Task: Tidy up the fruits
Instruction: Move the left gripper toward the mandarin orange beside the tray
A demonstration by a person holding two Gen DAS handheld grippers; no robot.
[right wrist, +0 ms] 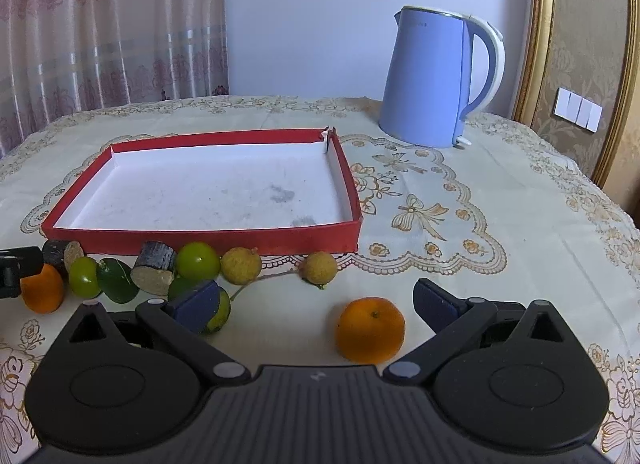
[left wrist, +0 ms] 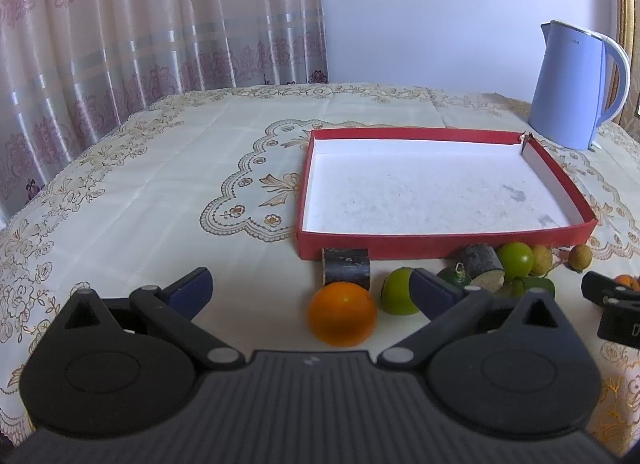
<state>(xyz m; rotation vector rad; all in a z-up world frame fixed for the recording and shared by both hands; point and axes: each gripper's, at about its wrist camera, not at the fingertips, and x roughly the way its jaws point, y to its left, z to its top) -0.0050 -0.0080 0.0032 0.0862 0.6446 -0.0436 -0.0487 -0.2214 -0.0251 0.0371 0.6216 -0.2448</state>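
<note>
Nothing in the red tray yet, its white floor is bare, so the sorting has hardly begun as far as these views show. All the fruit sits on the tablecloth along the tray's near wall: green fruits, two tan longans on a twig, dark cut cane pieces, and a mandarin at each end. The left gripper hovers low over the cloth, jaws spread wide, one orange lying right between its fingers, nothing gripped. The right gripper mirrors it, jaws wide apart too, with the other orange just ahead and a little right of centre. Its left finger overlaps a green-yellow fruit, though whether it touches is hard to judge from here. The blue kettle stands well behind the tray.
</note>
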